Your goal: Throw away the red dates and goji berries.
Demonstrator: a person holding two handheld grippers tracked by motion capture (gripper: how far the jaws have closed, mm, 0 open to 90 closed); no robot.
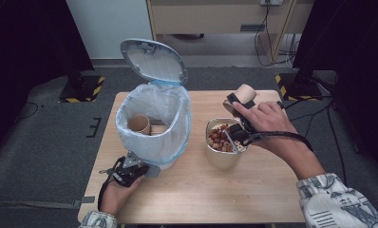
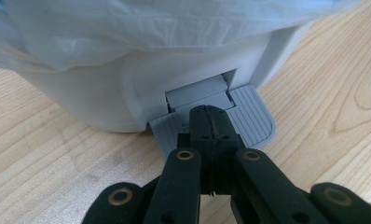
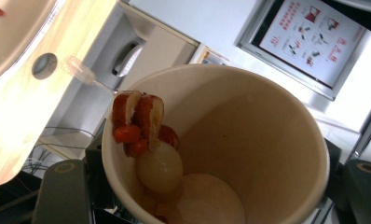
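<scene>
Left gripper [image 2: 207, 116], jaws shut, pressed the bin's pedal [image 2: 249, 119] at lower left, lid [image 1: 154, 59] up; right gripper [image 1: 241, 130] clamped a paper cup [image 3: 221, 140], tipped over the metal pot [image 1: 222, 156] mid-frame, fruit bits not fully poured; binning left.

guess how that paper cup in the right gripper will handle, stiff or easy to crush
The paper cup looks thin-walled, so it would likely dent under a hard squeeze. It is tipped above the bowl with a few fruit pieces clinging inside, so it is probably light.
</scene>
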